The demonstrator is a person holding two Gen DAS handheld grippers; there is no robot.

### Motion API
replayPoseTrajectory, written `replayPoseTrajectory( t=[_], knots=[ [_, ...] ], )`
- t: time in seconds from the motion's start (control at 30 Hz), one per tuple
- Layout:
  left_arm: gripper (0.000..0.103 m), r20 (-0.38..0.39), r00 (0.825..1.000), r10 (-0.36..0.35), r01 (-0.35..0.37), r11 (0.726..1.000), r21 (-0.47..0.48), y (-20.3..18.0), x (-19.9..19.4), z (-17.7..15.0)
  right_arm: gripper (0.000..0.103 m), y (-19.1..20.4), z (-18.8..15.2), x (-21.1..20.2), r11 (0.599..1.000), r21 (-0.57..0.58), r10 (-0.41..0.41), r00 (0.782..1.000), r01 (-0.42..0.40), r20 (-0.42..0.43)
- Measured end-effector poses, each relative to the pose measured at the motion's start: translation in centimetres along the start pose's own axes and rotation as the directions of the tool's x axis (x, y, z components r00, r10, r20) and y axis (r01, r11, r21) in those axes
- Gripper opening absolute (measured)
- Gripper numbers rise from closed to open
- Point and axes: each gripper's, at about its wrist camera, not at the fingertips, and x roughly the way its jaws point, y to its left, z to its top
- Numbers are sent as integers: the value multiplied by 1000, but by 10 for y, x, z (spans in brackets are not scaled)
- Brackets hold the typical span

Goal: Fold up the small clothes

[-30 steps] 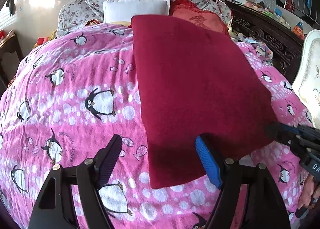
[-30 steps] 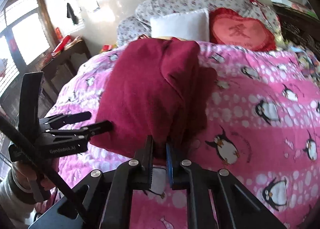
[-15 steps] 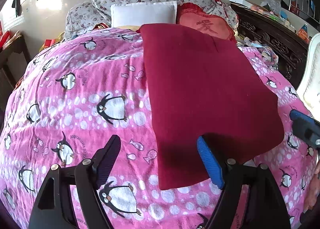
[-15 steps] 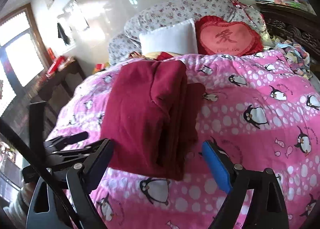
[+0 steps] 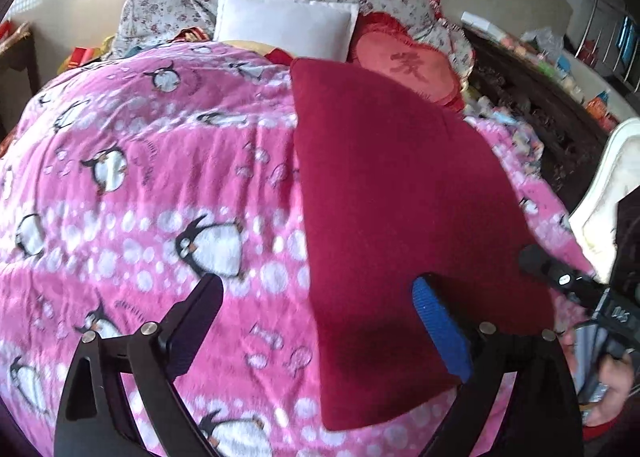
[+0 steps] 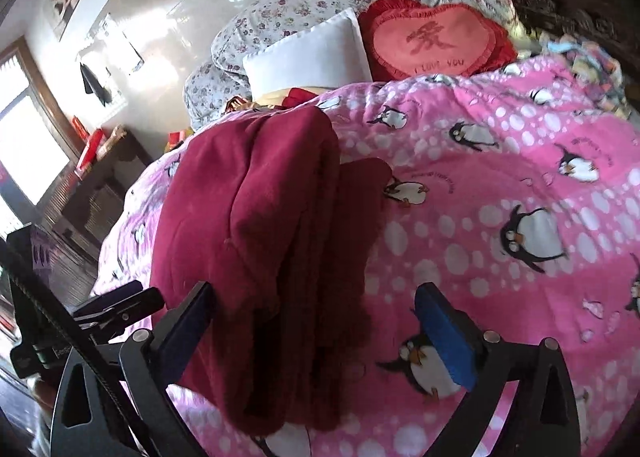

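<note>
both tools have their jaws going wider, and nothing is pinched in them. i see my left gripper (image 5: 316, 317) over the near edge of the dark red cloth (image 5: 392, 217), which lies folded flat on the pink penguin blanket (image 5: 140, 185). my right gripper (image 6: 316, 321) hangs over the cloth's thick folded end (image 6: 260, 237). i see no boxes or baskets. a white pillow (image 5: 286, 27) sits far back.
</note>
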Motion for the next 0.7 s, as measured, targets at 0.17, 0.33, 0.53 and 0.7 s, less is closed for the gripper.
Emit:
replayPoseTrajectory(
  t=[0.17,0.33,0.53,0.7],
  knots=[
    [101,67,993,-96,103,990,-97,17,0,13,103,-7,6,19,996,35,81,997,-81,-8],
    [102,-3,987,-159,157,979,-132,20,30,15,103,-15,7,42,985,87,153,988,-150,-33],
    [98,-14,955,-296,283,925,-255,29,60,5,85,-13,4,47,976,68,209,978,-208,-9],
    [53,-21,950,-311,306,943,-129,7,32,10,53,11,7,22,978,0,207,978,-207,8]
  ],
)
